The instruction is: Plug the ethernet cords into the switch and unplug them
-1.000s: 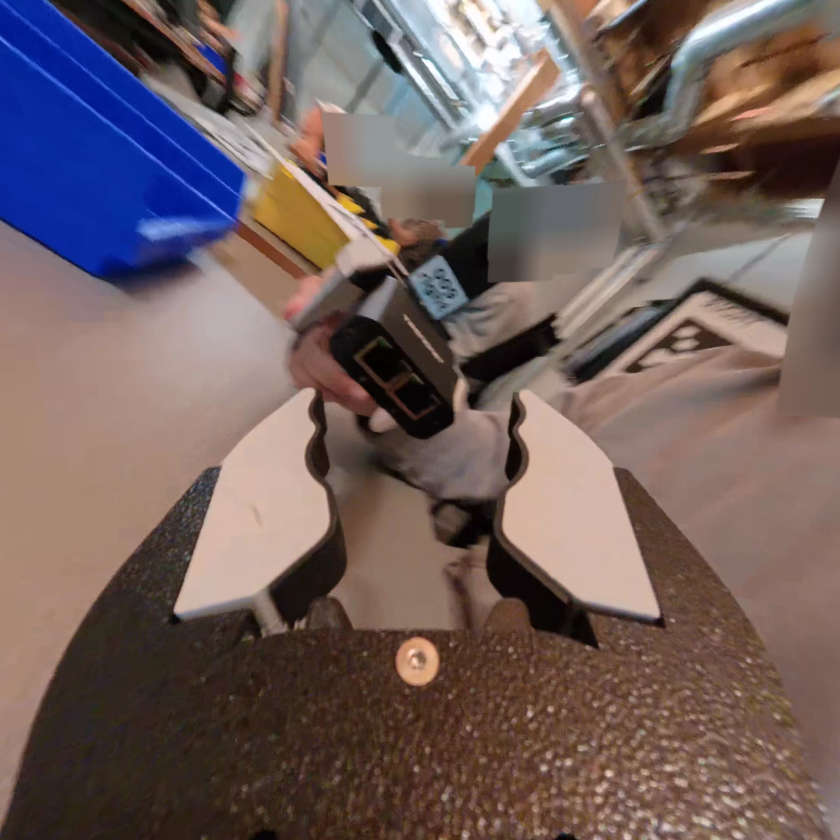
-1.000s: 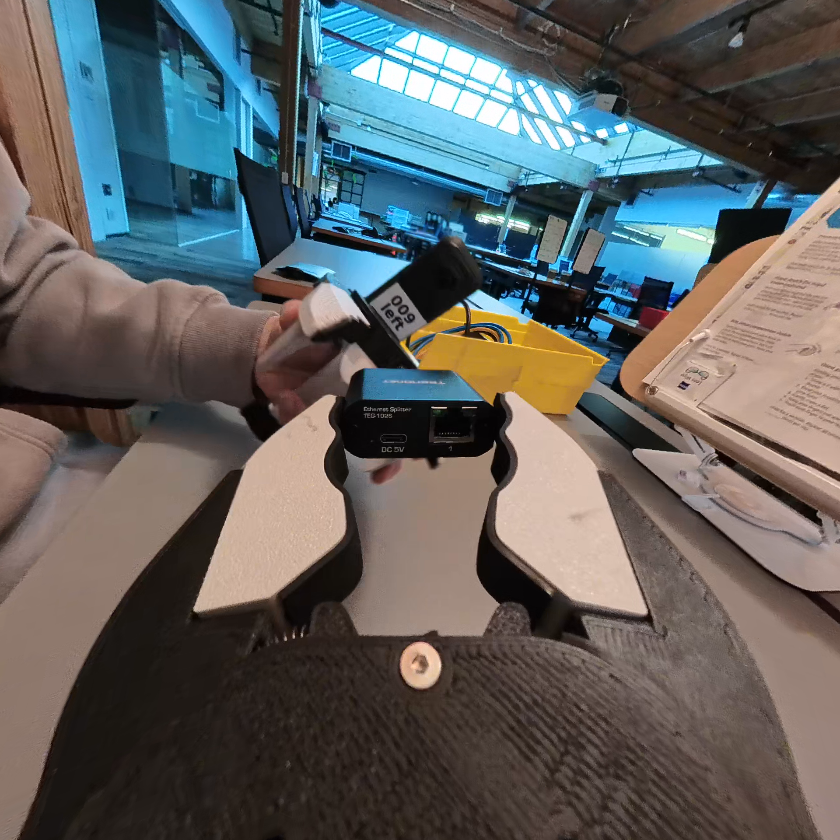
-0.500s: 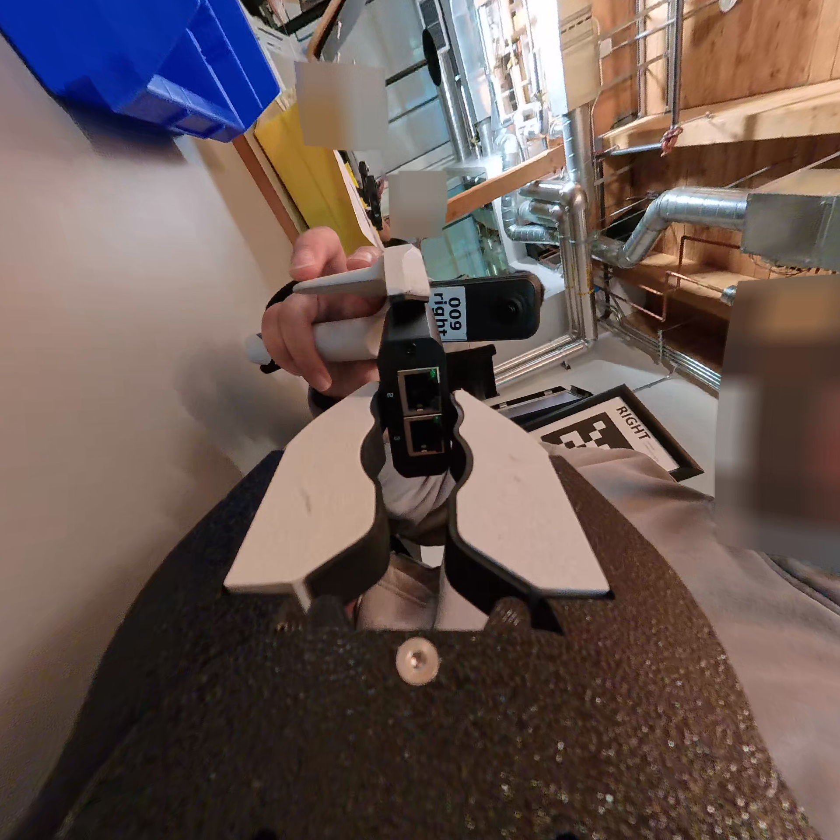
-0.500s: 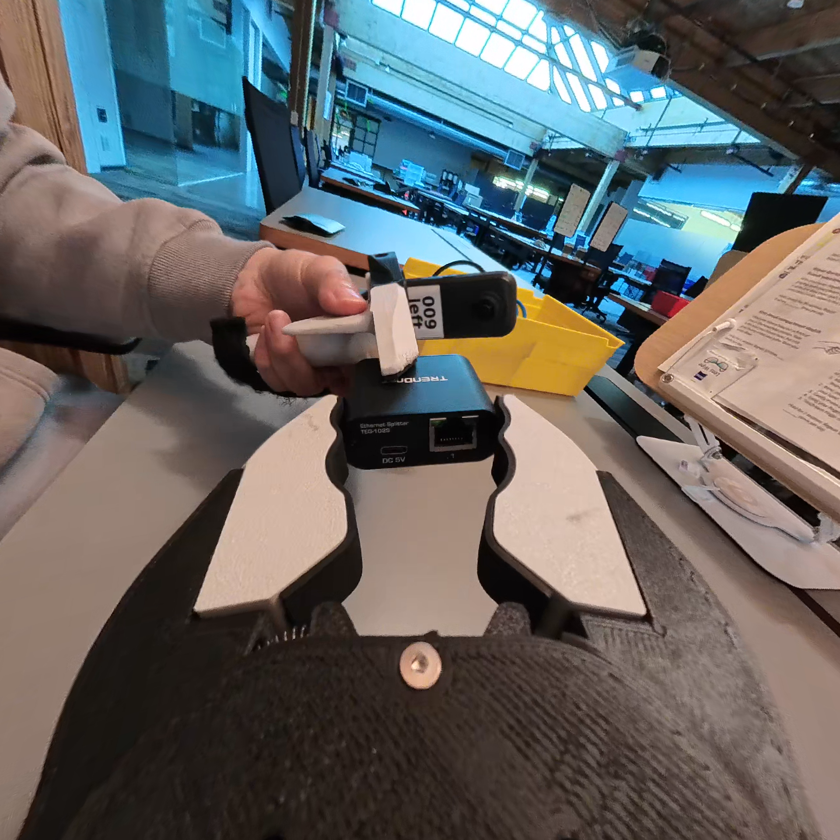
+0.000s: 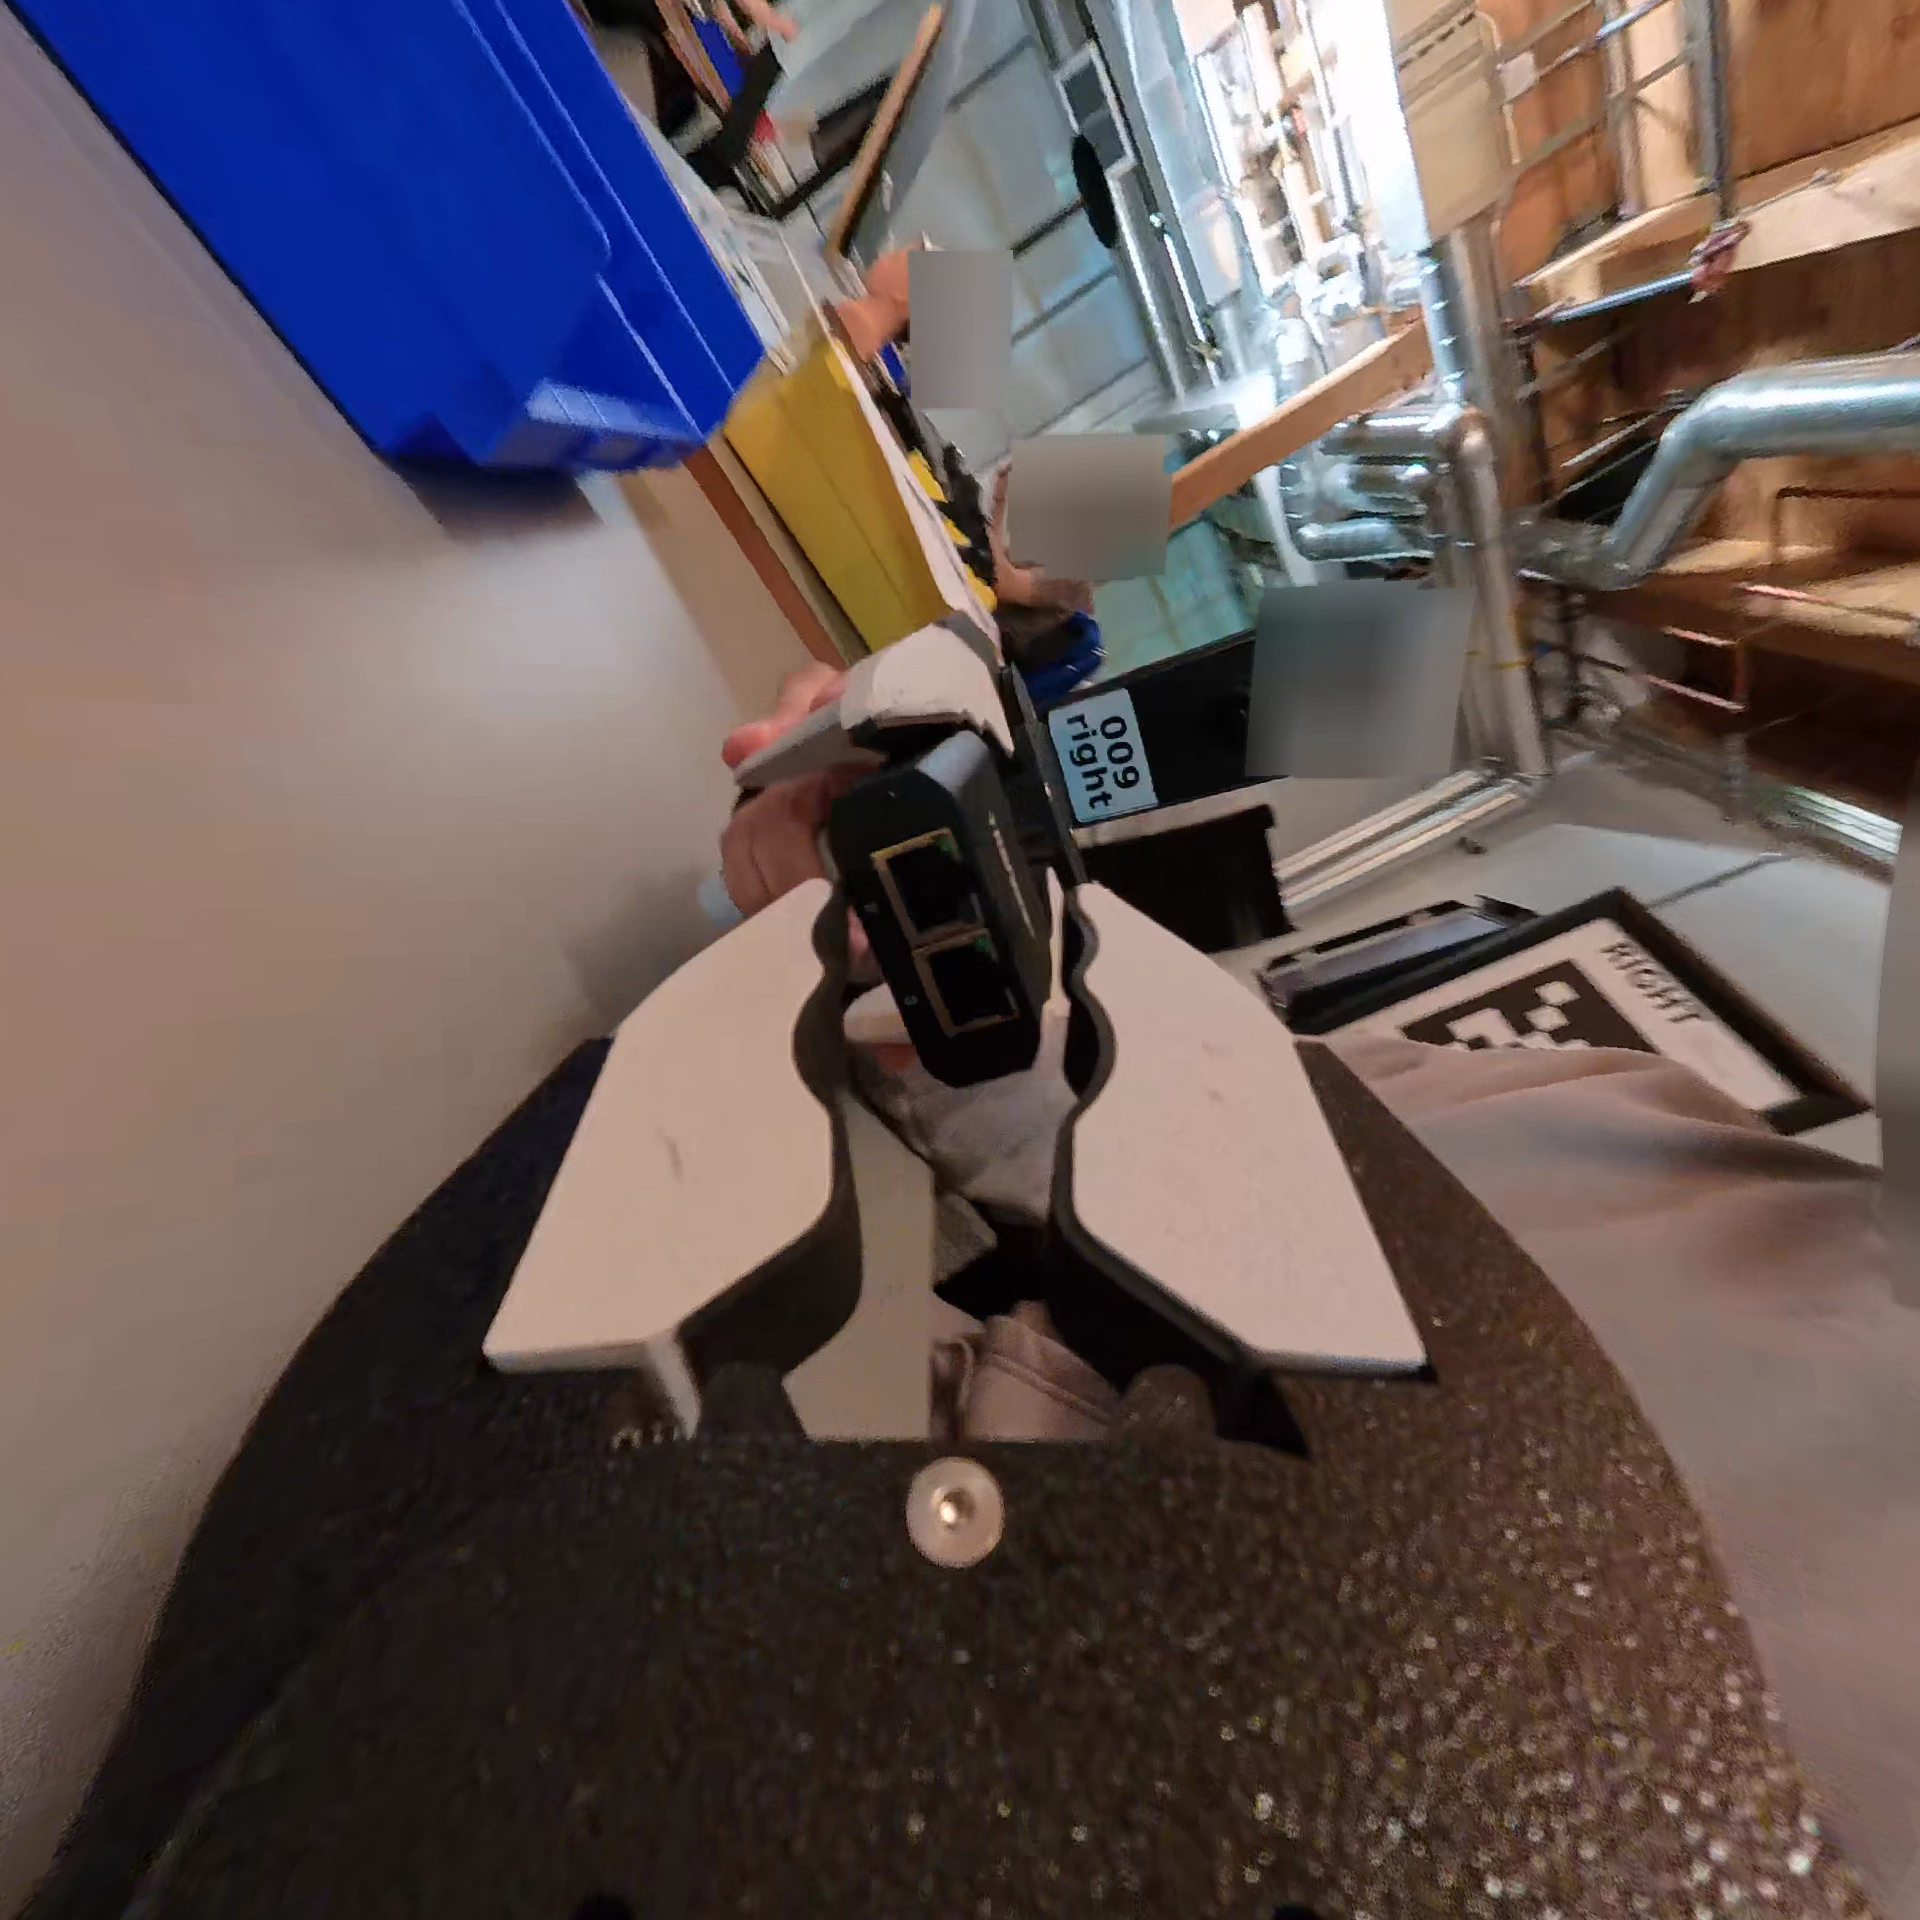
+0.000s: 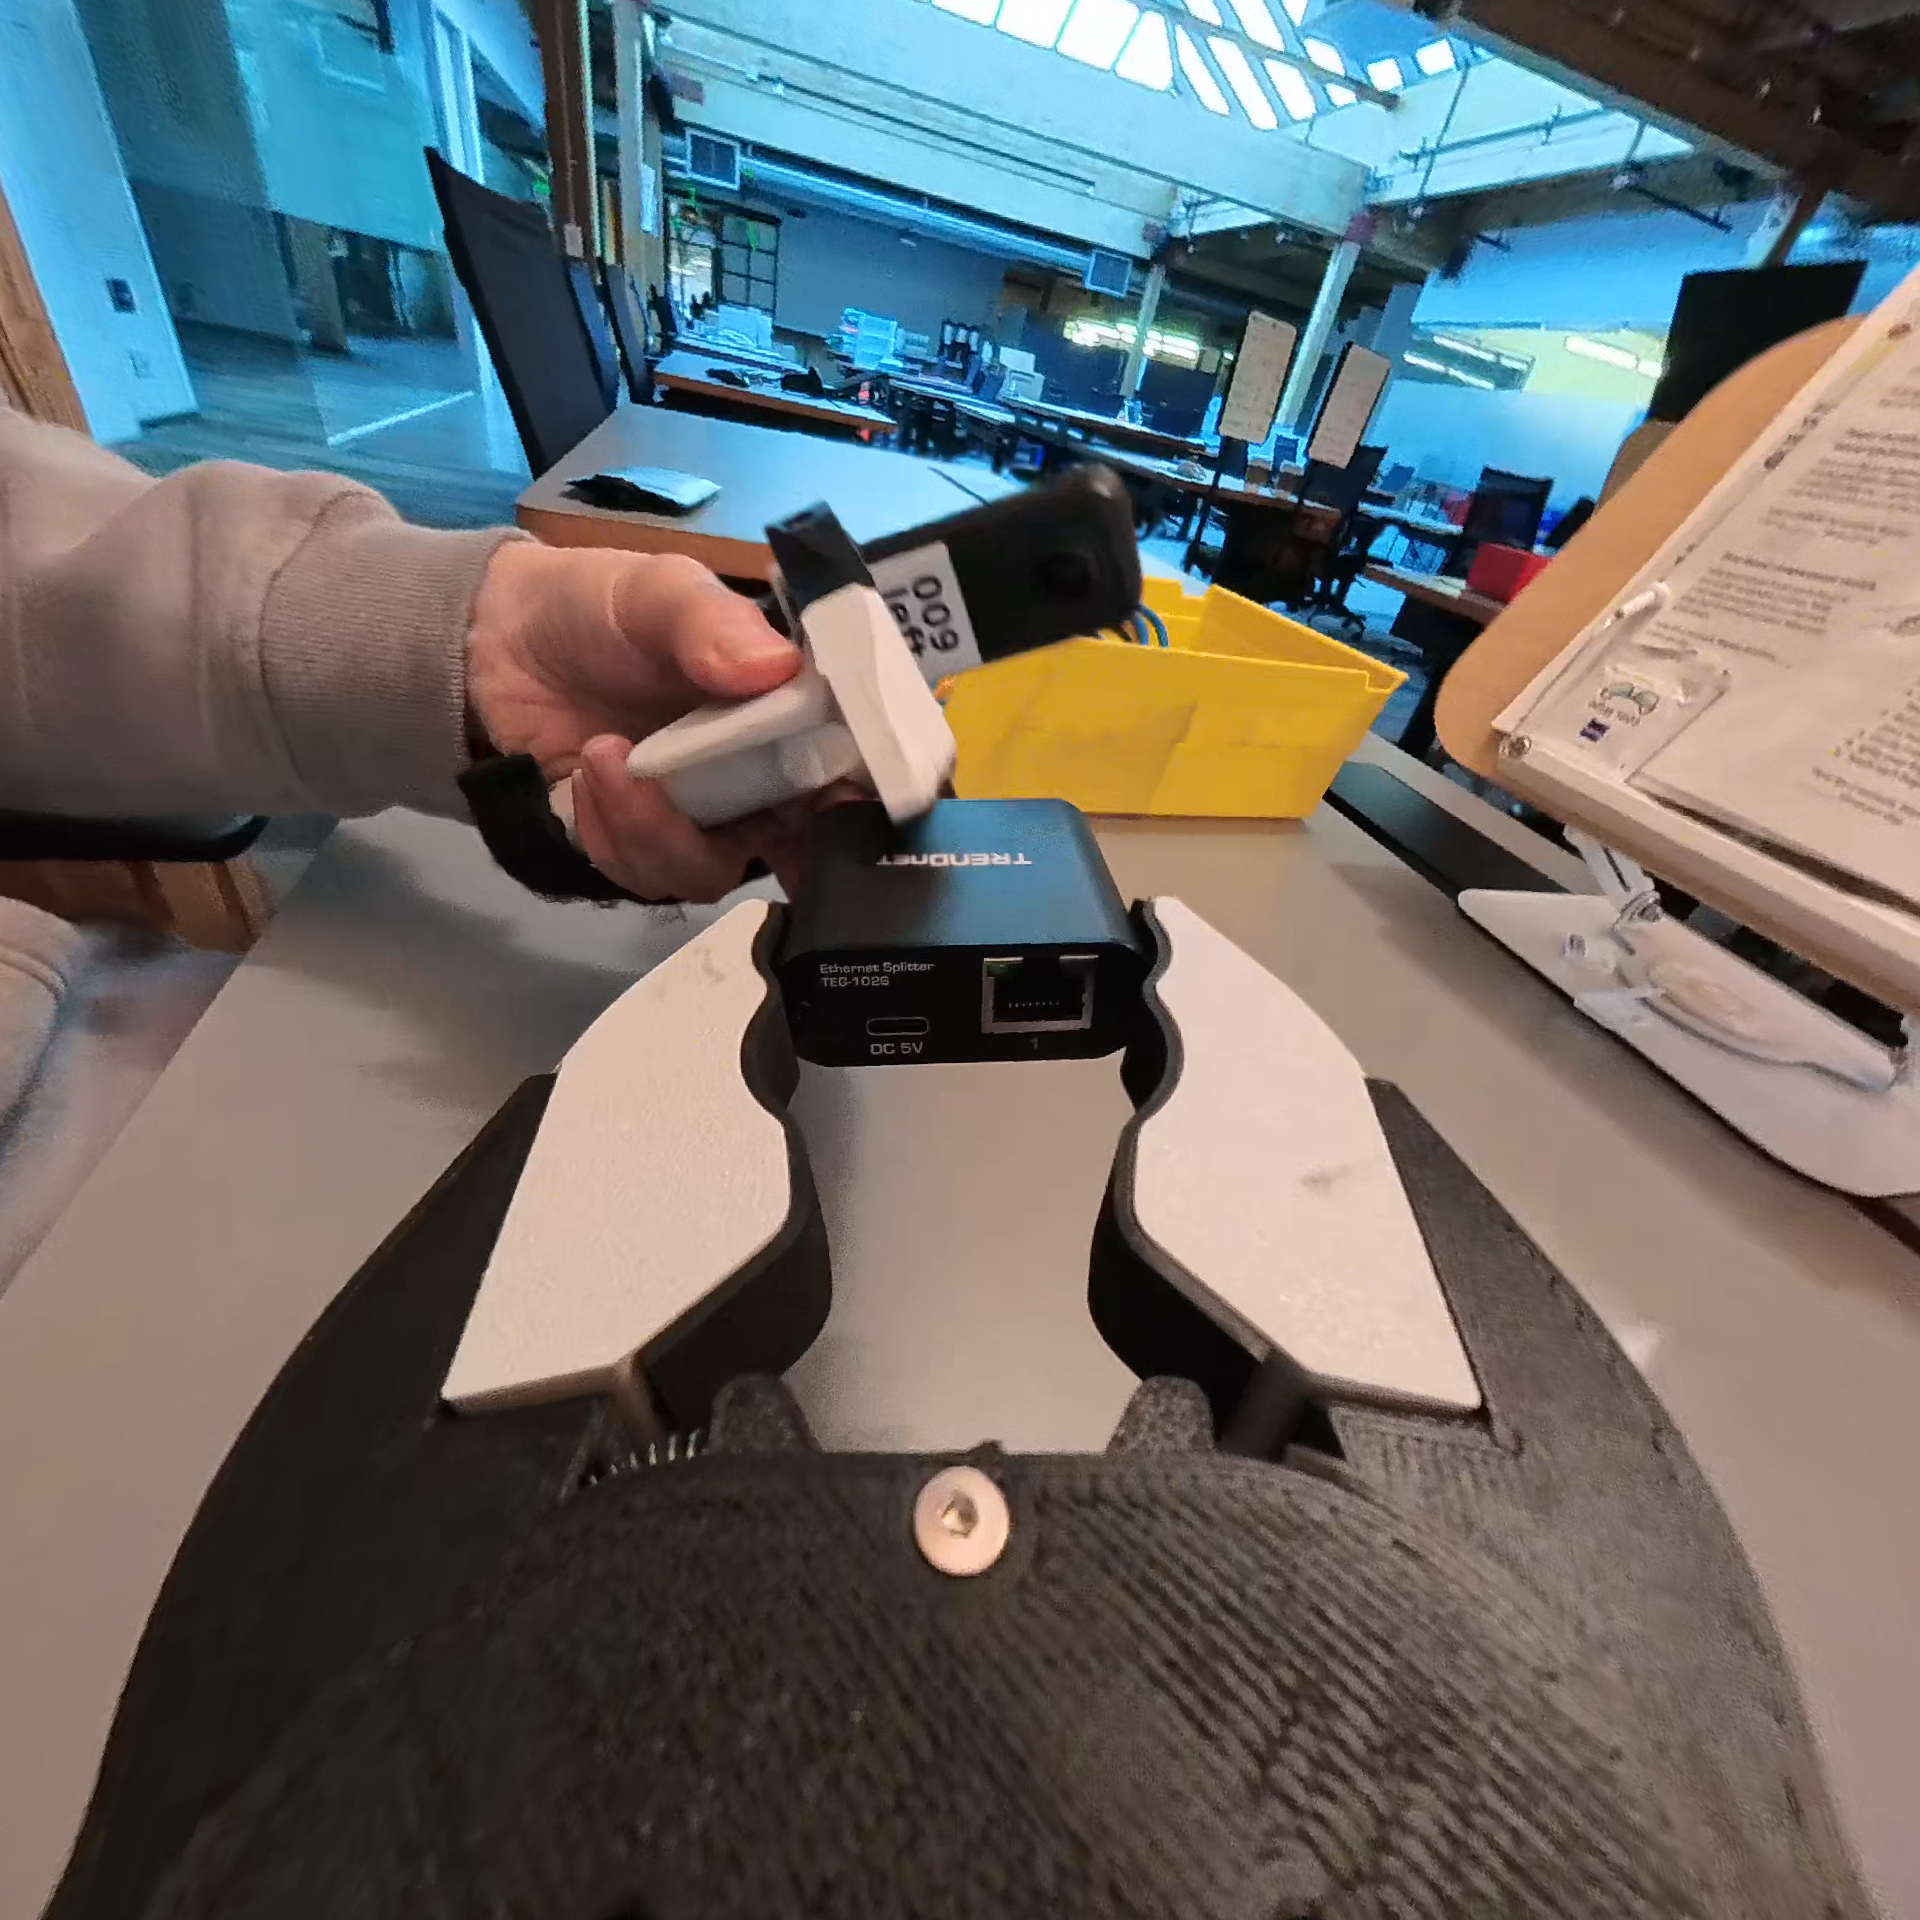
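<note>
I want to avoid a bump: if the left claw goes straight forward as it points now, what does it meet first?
Most likely the black switch, on its two-port end. It sits just ahead, between the open left claw's tips, clamped by the right claw. Depth is unclear; it may already be touching.

Bare table (image 6: 343, 997) leftward; document stand (image 6: 1704, 997) rightward.

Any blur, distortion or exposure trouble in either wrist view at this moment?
Left wrist view: strongly tilted, blue bin and background motion-smeared, switch fairly sharp. Right wrist view: switch crisp, left gripper and its camera blurred, skylights blown out, paper stand bowed by the wide-angle lens.
</note>
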